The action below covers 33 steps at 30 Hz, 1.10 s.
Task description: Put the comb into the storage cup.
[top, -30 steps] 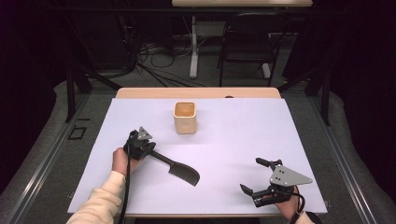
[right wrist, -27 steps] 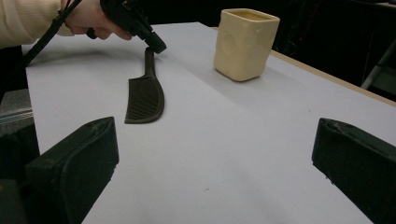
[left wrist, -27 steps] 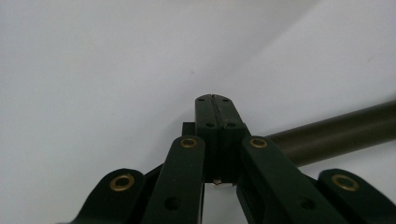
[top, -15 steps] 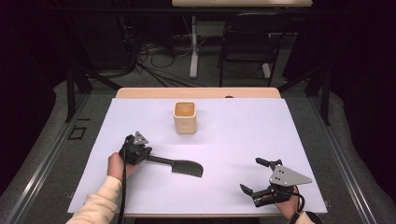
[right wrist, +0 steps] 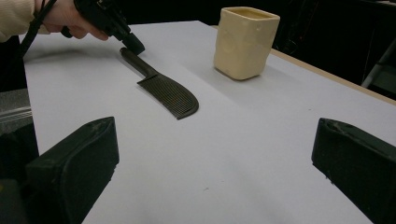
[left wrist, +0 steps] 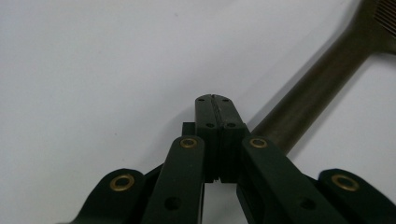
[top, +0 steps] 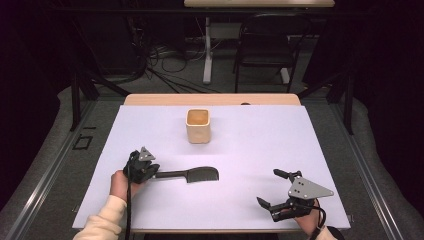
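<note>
A dark comb (top: pixel 192 174) with a long handle lies flat on the white sheet, its teeth end toward the right. My left gripper (top: pixel 152 172) is shut, pads pressed together with nothing between them, and its tip rests against the end of the comb's handle. In the left gripper view the shut left gripper (left wrist: pixel 215 100) sits just left of the handle (left wrist: pixel 317 88). My right gripper (top: pixel 268 187) stands open near the front right edge, empty, looking across at the comb (right wrist: pixel 168 95) and the left gripper (right wrist: pixel 133 46).
A cream square cup (top: pixel 198 125) stands upright behind the comb, also in the right gripper view as the cup (right wrist: pixel 245 42). The white sheet (top: pixel 260 145) covers a wooden table. A chair (top: pixel 265 40) and cables lie beyond the far edge.
The left hand has shifted left and toward the front edge. The comb has swung from pointing down-right to lying level across the table. The right gripper has stayed put.
</note>
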Tool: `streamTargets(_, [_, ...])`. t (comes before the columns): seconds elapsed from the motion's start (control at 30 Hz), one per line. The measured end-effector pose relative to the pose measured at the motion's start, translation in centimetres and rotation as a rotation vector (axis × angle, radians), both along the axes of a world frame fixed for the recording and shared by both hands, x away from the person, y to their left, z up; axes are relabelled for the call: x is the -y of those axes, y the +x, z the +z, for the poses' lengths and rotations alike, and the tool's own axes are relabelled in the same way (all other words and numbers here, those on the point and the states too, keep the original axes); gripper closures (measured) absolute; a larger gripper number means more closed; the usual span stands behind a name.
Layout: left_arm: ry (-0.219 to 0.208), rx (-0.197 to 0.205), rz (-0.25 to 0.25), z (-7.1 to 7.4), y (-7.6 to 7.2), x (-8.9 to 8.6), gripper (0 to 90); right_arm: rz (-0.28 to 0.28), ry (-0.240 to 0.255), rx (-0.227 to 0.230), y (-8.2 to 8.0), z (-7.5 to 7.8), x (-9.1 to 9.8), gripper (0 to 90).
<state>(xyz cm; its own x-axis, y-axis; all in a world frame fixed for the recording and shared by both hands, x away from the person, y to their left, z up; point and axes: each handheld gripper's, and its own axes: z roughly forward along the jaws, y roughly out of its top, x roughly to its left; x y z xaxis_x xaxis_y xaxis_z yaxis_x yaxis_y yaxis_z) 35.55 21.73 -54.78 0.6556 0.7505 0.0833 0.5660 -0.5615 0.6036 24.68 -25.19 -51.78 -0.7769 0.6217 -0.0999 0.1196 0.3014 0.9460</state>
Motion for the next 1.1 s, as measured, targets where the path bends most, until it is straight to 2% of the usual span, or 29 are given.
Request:
streamTargets(0.23, [-0.004, -0.009, 0.002, 0.1, -0.9, -0.2, 90.0, 0.001, -0.004, -0.002, 0.0, 0.0, 0.0, 0.3])
streamTargets(0.47, [-0.009, -0.038, 0.014, -0.1, -1.6, -0.4, 90.0, 0.003, -0.004, -0.006, 0.0, 0.0, 0.0, 0.3])
streamTargets(0.63, [-0.019, -0.029, 0.007, 0.1, -2.0, -0.4, 88.4, 0.003, 0.000, -0.005, 0.0, 0.0, -0.1, 0.4])
streamTargets(0.87, [-0.009, 0.040, 0.025, 1.5, -2.4, -0.3, 69.6, 0.001, 0.000, -0.001, 0.0, 0.0, 0.0, 0.4])
streamTargets(0.93, [0.002, 0.061, 0.026, 2.0, -2.5, -0.3, 61.3, 0.002, 0.001, -0.002, 0.1, 0.0, 0.0, 0.4])
streamTargets(1.0, [0.007, 0.070, 0.035, 2.3, -2.5, -0.3, 53.0, 0.003, 0.000, -0.003, 0.0, 0.0, -0.1, 0.4])
streamTargets(1.07, [0.000, 0.075, 0.018, 2.6, -2.4, -0.3, 44.1, 0.003, -0.002, -0.009, 0.0, 0.0, -0.1, 0.4])
streamTargets(1.1, [0.013, 0.070, 0.018, 2.7, -2.4, -0.2, 40.3, 0.003, -0.002, -0.010, 0.0, 0.0, -0.1, 0.4])
